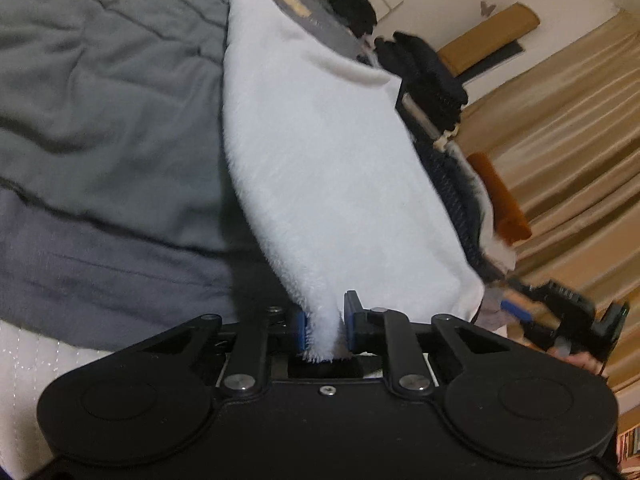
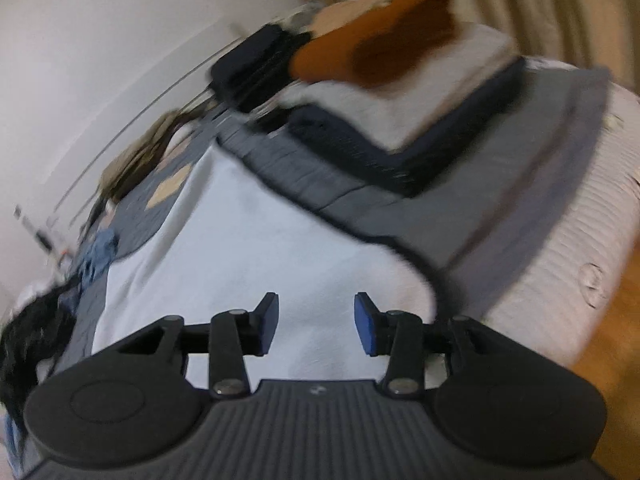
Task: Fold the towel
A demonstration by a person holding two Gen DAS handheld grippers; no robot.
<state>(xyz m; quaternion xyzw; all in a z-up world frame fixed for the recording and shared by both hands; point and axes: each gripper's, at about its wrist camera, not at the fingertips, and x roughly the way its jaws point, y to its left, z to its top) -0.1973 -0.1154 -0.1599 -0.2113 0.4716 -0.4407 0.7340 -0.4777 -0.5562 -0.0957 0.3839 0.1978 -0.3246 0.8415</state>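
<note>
A white fluffy towel (image 1: 320,168) stretches away from my left gripper (image 1: 325,326), whose blue pads are shut on one of its corners. At the right edge of the left wrist view, the right gripper (image 1: 568,312) sits by the towel's other near corner. In the right wrist view the same towel (image 2: 248,248) lies spread on the bed below my right gripper (image 2: 316,322). Its blue pads (image 2: 366,324) stand wide apart with nothing between them. That view is blurred by motion.
A grey quilted bedspread (image 1: 100,100) covers the bed. Folded dark, white and orange textiles (image 2: 384,80) are stacked beyond the towel. Beige curtains (image 1: 560,140) hang at the right. The mattress edge (image 2: 580,240) and a wooden floor (image 2: 612,320) lie to the right.
</note>
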